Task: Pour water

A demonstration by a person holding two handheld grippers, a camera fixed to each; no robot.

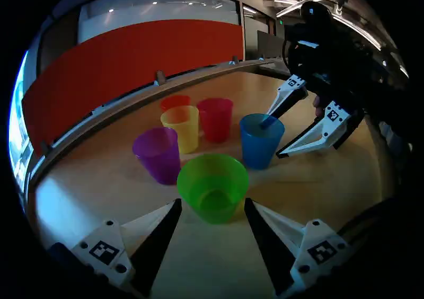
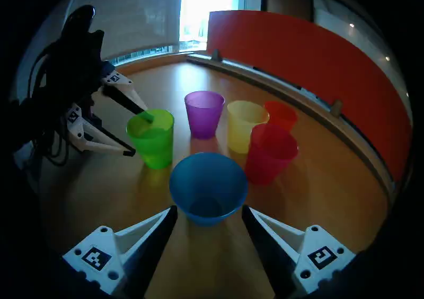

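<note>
A green cup (image 1: 213, 187) stands upright on the wooden table (image 1: 106, 193), between the spread fingers of my left gripper (image 1: 212, 208), which is open with its tips beside the cup's base. A blue cup (image 2: 208, 187) stands the same way between the fingers of my open right gripper (image 2: 208, 211). In the left gripper view the right gripper (image 1: 271, 139) straddles the blue cup (image 1: 261, 140). From the right gripper view, the left gripper (image 2: 141, 134) straddles the green cup (image 2: 151, 137). I cannot tell whether either cup holds water.
A purple cup (image 1: 158, 153), a yellow cup (image 1: 181, 126), a red cup (image 1: 215, 117) and an orange cup (image 1: 175, 103) stand clustered behind the green one. A raised ledge (image 1: 132, 95) and an orange wall panel (image 1: 132, 55) border the table's far side.
</note>
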